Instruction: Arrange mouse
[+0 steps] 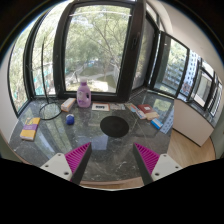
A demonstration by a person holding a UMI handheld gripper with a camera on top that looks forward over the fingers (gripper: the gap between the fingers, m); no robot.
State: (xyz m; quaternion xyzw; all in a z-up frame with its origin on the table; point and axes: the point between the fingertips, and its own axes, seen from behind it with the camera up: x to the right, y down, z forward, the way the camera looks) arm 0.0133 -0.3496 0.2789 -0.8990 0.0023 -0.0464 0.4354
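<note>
i am holding my claw (113,157) above the near edge of the glass desk (95,135), its two fingers spread wide apart with nothing between them; the magenta pads (78,155) are facing each other across bare glass. i am gripping nothing.

i cannot make out a mouse with any certainty. a dark round mat (114,124) is lying on the glass just ahead of my fingers, toward the middle of the desk, and nothing is sitting on it. a small blue ball-like thing (70,119) is resting left of that mat. beyond it, toward the far edge, a pink bottle (84,95) is standing upright, with a pale boxy thing (68,103) just beside it and a flat white item (100,105) on its other side. near the left edge a stack of yellow and purple pads (31,127) is lying flat. toward the right edge some coloured small items (151,116) are clustered, too small to name.

tall windows (100,45) are wrapping around the desk, with trees showing outside.
</note>
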